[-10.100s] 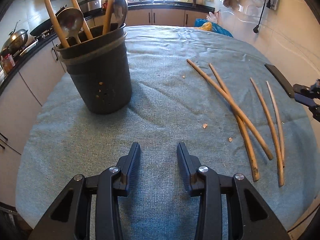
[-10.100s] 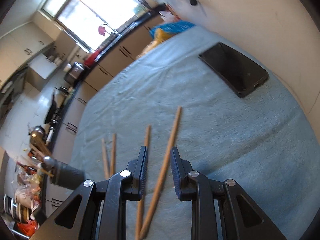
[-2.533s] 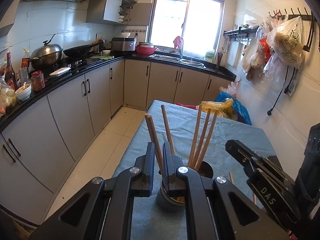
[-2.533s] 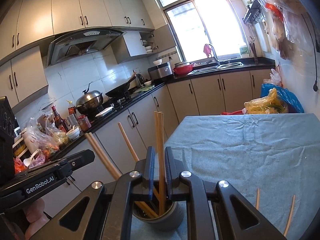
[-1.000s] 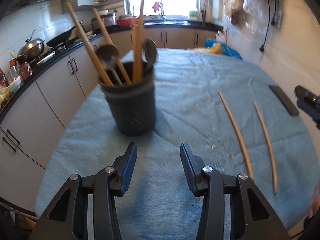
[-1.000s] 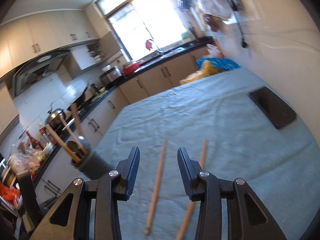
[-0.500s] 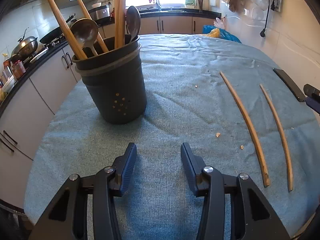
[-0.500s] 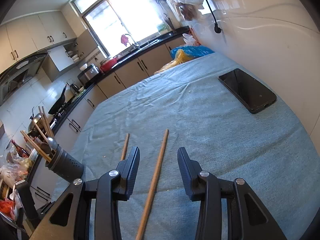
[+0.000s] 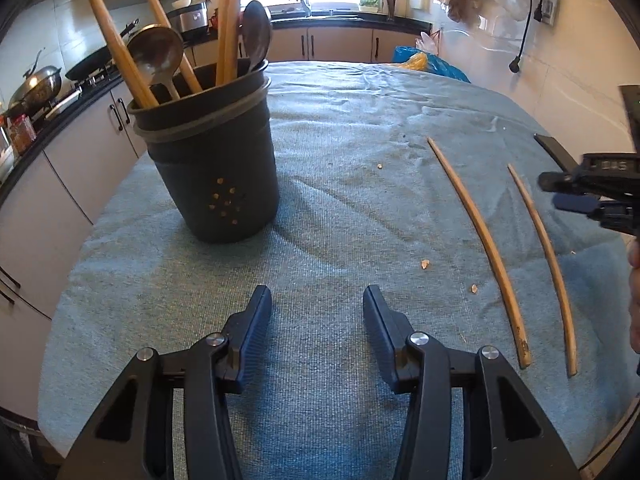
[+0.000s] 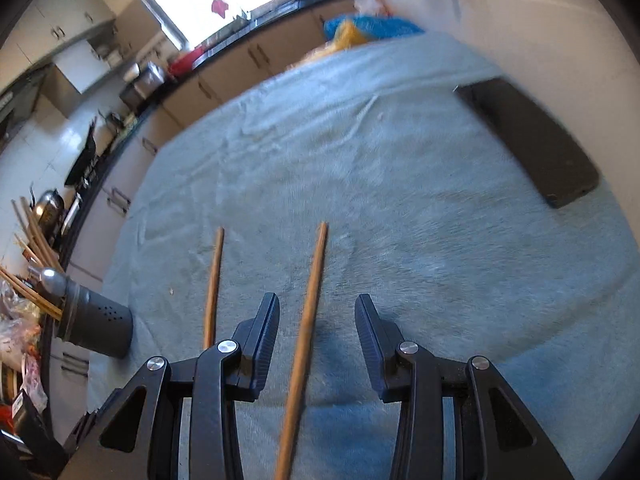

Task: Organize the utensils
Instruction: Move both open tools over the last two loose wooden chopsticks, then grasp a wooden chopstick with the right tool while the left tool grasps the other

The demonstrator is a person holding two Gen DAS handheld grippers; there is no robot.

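Kitchen table under blue-grey cloth (image 9: 340, 152). Left gripper (image 9: 316, 312) low over cloth, jaws apart, nothing between them. Dark utensil holder (image 9: 212, 176) stands upright ahead and left of it, holding wooden sticks and two metal ladles (image 9: 156, 54). Two wooden chopsticks remain flat on cloth to right, side by side, apart: nearer chopstick (image 9: 480, 244), farther chopstick (image 10: 310, 320). Right gripper (image 10: 316, 332) jaws apart, straddling farther chopstick, not touching it. Black phone (image 10: 532, 140) near wall. Right view blurred.
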